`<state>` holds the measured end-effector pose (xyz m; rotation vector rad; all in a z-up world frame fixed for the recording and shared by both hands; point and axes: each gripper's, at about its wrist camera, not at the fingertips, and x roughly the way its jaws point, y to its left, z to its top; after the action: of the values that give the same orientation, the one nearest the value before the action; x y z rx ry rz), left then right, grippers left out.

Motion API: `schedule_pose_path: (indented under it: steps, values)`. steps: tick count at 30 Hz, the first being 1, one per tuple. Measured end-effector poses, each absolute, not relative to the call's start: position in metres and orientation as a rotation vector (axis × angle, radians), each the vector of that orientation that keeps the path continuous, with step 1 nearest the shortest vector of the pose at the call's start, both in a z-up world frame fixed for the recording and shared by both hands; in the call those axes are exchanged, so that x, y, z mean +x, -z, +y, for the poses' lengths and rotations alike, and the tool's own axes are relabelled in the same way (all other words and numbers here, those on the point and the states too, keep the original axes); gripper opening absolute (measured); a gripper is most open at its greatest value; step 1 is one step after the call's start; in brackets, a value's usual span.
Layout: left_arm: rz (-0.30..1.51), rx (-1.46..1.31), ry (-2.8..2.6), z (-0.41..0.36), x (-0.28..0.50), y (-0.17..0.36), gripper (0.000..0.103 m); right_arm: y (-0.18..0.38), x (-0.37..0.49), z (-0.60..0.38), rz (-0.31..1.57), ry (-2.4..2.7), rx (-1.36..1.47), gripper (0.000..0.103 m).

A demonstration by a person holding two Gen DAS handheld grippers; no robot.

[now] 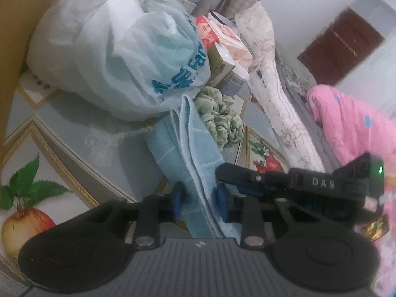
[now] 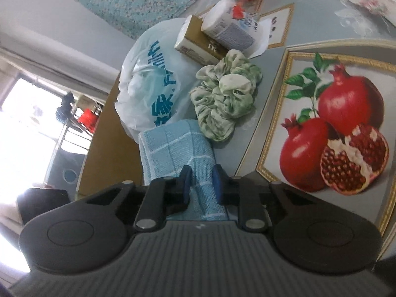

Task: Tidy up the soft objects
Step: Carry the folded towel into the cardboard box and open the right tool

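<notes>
A light blue checked towel is folded lengthwise and held just above the table. My left gripper is shut on one end of it. My right gripper is shut on the towel too; its black body shows in the left wrist view, right beside my left gripper. A green and white scrunchie lies on the table just beyond the towel; it also shows in the right wrist view.
A knotted white plastic bag with blue print sits behind the towel. Boxes and a tissue pack lie beyond the scrunchie. The table has a fruit-print cover. A pink cloth lies at right.
</notes>
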<state>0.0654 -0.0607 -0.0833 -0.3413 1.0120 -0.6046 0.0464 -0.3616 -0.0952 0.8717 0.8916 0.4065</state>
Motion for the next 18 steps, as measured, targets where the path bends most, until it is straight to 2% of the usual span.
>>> schedule_pose_path:
  steps: [6,18]
  values:
    - [0.945,-0.332,0.596,-0.052,0.053,0.063,0.018,0.080,0.035,-0.355,0.863,-0.441,0.874,0.017]
    - [0.648,-0.236,0.397,0.042,0.041,-0.051,0.018,-0.021,0.089,-0.257,0.729,-0.765,0.742,0.017]
